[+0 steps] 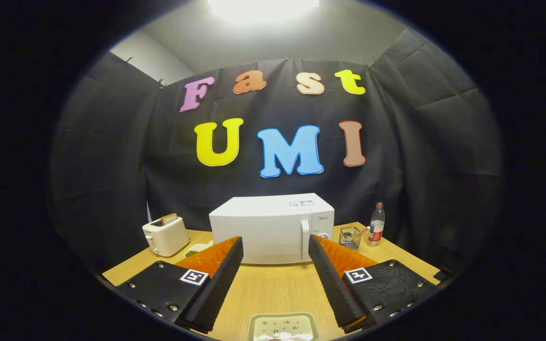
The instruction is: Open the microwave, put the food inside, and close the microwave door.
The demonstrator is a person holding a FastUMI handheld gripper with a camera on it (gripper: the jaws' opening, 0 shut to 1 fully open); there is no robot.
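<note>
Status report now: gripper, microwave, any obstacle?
Gripper open, holding nothing, short of the microwave. Door shut, handle ahead. Tray on table near the fingers. Bare table between fingers and door.

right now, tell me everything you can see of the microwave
The microwave is a white box with a smooth, glossy-looking shell. Its door is shut, with a vertical white handle beside a control panel that carries a round knob. It stands upright on the wooden table, beyond the open gripper, between a toaster and a wire basket.

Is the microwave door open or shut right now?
Shut. The microwave door sits flush with its front, handle at the right; the open gripper holds nothing.
</note>
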